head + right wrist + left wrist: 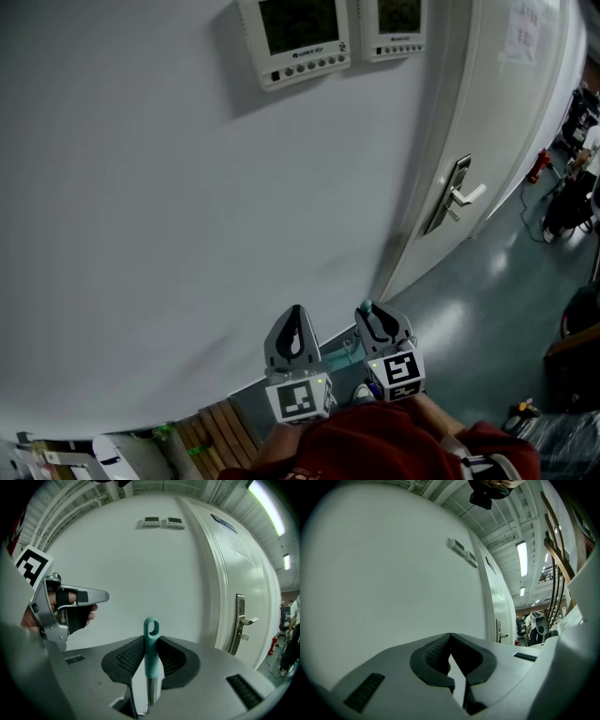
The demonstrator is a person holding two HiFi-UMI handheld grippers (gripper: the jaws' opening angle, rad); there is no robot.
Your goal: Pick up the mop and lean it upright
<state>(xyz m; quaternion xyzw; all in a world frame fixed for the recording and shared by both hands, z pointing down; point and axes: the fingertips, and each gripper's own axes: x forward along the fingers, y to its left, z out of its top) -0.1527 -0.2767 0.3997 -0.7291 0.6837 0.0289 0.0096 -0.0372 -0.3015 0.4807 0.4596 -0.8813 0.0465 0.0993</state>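
The mop shows only as the top of its handle: a teal grip with a hanging loop [151, 626] over a metal shaft [151, 691]. My right gripper [151, 641] is shut on that teal grip, and the handle stands upright between the pads. From the head view, the teal tip [366, 307] pokes up just left of the right gripper [378, 321], close to the white wall. My left gripper [296, 321] sits beside it to the left, shut, its tips [450, 636] touching with nothing between them. The mop head is hidden.
A white wall [187, 206] stands right ahead with two control panels [295, 37] high up. A white door [511, 112] with a lever handle [457, 199] is to the right. Wooden slats [220, 431] lie at the lower left. People and a red extinguisher [537, 167] are far right.
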